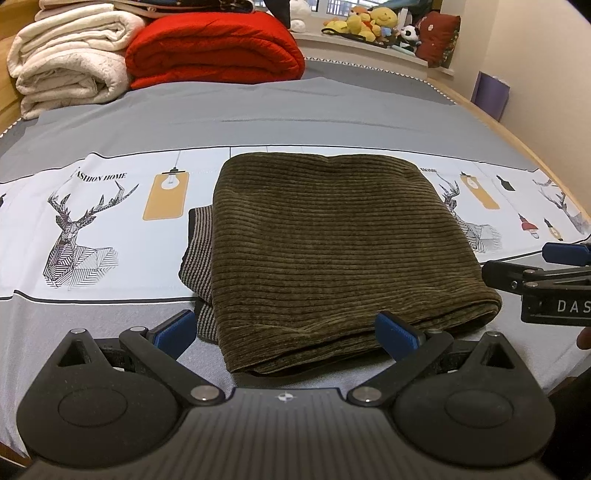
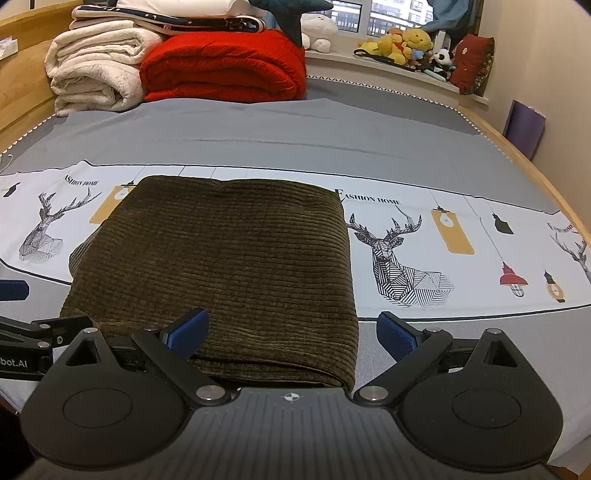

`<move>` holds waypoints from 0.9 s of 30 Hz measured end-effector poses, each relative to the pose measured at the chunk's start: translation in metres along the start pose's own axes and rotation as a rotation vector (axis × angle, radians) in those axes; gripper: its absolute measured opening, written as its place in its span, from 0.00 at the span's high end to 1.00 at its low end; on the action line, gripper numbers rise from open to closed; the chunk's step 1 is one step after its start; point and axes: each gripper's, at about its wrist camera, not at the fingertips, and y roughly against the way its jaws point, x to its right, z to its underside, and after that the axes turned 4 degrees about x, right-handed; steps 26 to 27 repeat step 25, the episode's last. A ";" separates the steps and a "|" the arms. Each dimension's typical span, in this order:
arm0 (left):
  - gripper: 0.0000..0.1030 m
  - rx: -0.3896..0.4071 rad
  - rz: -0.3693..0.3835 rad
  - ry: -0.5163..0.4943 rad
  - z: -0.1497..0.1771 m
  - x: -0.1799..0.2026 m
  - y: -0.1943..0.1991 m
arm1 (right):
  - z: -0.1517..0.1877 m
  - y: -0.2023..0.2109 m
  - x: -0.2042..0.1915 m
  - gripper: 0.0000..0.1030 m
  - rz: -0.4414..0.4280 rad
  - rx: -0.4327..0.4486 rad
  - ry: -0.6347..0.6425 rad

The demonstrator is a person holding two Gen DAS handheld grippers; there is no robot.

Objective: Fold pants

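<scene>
On bed point(image 1: 295, 122), grey sheet with white printed band (deer, lamps) running across. Far end: stacked cream blanket point(image 1: 70, 59) and red quilt point(image 1: 214, 48), well apart from work area; plush toys point(image 1: 373, 22) on sill beyond. Pants point(image 1: 332, 236), olive corduroy, lying mid-bed across printed band as compact, roughly square bundle, several layers thick at near edge. Striped lining or waistband point(image 1: 197, 254) poking out at left side of bundle; not visible from right wrist view. Left gripper point(image 1: 286, 332) at near-left corner of bundle, jaws spread wide, nothing between pads point(image 1: 397, 334), right pad touching or just above near edge, cannot tell which. Right gripper point(image 2: 291, 334) at near-right corner, jaws likewise wide and empty, left pad point(image 2: 186, 332) over cloth, right pad over bare sheet. Both tools side by side, near each other, not gripping. Judged step: final fold looks laid down and cloth let go; task near complete. Bundle edges fairly square, far edge slightly rounded. Next move, if any: tuck striped part under or smooth top face, calling for light downward press with open jaws, no pinching that would drag top layer. Risk: pad catching near edge on retreat and pulling layers out of line.
</scene>
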 end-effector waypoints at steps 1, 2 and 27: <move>0.00 0.000 0.001 -0.001 0.000 0.000 0.000 | 0.000 0.000 0.000 0.05 0.000 0.000 0.001; 0.00 0.001 0.002 -0.002 0.000 0.000 0.000 | 0.000 0.000 0.000 0.05 0.000 0.000 0.002; 0.00 0.008 0.014 -0.020 0.002 0.002 0.001 | 0.000 0.001 -0.001 0.05 0.001 0.006 0.010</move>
